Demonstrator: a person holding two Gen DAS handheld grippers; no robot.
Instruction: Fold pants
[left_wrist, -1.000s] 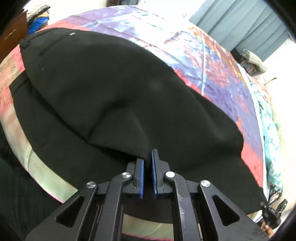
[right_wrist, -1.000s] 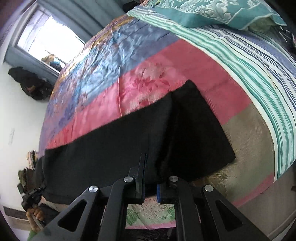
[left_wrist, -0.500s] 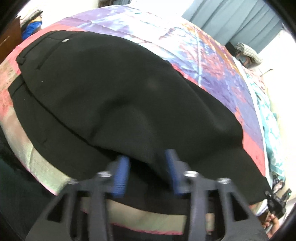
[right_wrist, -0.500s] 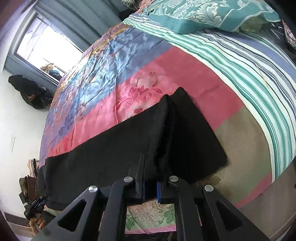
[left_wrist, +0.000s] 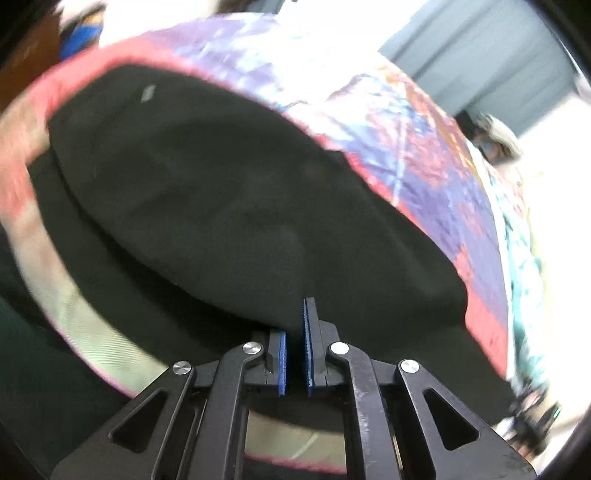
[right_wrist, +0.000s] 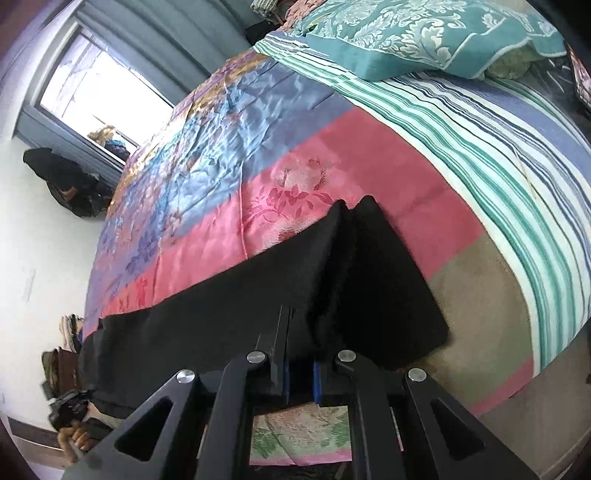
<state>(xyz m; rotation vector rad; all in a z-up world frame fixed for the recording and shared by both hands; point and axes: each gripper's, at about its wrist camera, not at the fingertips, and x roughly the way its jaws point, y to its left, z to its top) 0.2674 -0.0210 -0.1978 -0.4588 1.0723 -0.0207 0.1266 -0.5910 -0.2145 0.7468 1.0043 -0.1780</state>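
Observation:
Black pants (left_wrist: 229, 206) lie along the near edge of a patchwork bedspread (left_wrist: 424, 155), one leg folded over the other. My left gripper (left_wrist: 293, 332) is shut on the near edge of the pants near the seat; a waistband button (left_wrist: 147, 92) shows at the far left. In the right wrist view the pants (right_wrist: 229, 314) stretch leftwards and the hem end (right_wrist: 384, 288) is ridged up. My right gripper (right_wrist: 299, 347) is shut on the cloth at the near hem edge.
A teal patterned pillow (right_wrist: 417, 40) and a striped sheet (right_wrist: 491, 147) lie at the head of the bed. A window (right_wrist: 99, 96) and grey curtains (left_wrist: 491, 55) stand beyond the bed. The bed edge (right_wrist: 303, 443) runs just under both grippers.
My left gripper opened half a second ago and has shut again on the pants edge. My right gripper has lifted the hem, so the leg end now ridges up and sits further over.

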